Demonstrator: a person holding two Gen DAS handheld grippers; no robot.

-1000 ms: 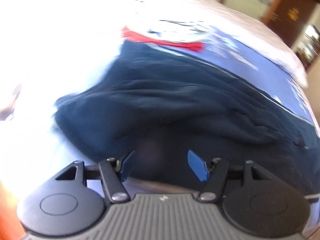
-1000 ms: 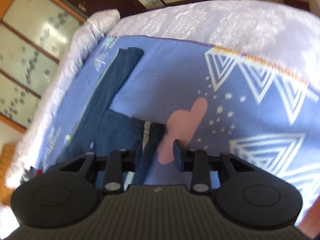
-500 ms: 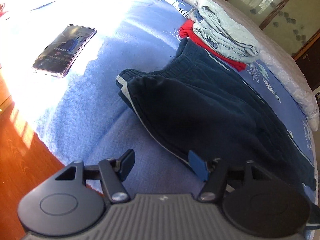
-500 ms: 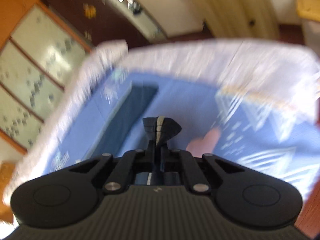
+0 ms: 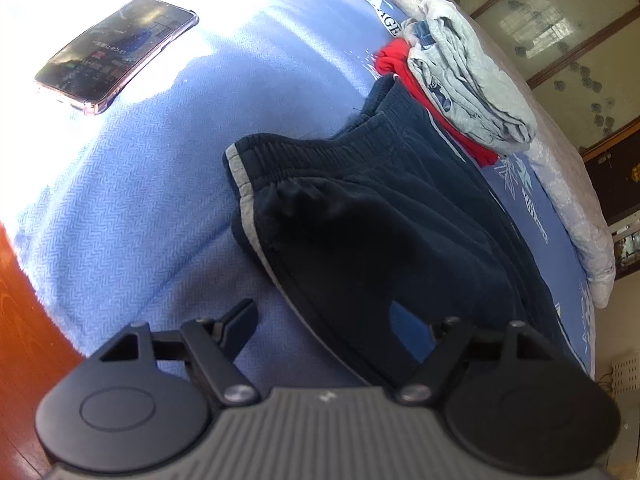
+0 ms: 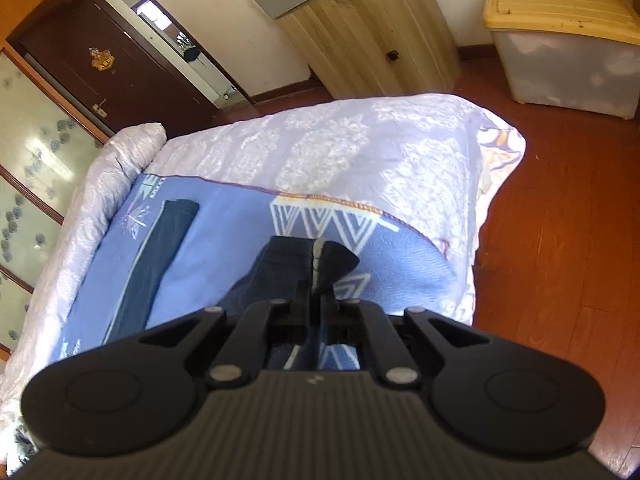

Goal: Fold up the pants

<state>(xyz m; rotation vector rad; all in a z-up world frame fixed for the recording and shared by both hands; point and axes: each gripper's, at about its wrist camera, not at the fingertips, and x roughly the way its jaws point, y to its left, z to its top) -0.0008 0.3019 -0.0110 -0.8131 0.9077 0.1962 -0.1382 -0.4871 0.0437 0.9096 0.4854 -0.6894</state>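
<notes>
Dark navy pants (image 5: 372, 232) with a grey side stripe lie on the blue bed cover (image 5: 160, 200), waistband toward the phone side. My left gripper (image 5: 324, 320) is open and empty, just above the pants' near edge; its right finger is over the dark cloth. In the right wrist view my right gripper (image 6: 314, 300) is shut on the cuff end of one pant leg (image 6: 308, 260), lifted off the cover. The other leg (image 6: 160, 256) lies flat to the left.
A phone (image 5: 116, 52) lies on the cover at upper left. A pile of grey clothes (image 5: 464, 80) over red clothes (image 5: 404, 68) sits beside the waistband. A white quilt (image 6: 360, 148) covers the bed's foot. A wooden cabinet (image 6: 360, 28) and lidded bin (image 6: 568, 44) stand on the floor.
My right gripper closed on the leg cuff and lifted it away from the bed. My left gripper pulled back from the pants, staying open; the waistband and phone came into view.
</notes>
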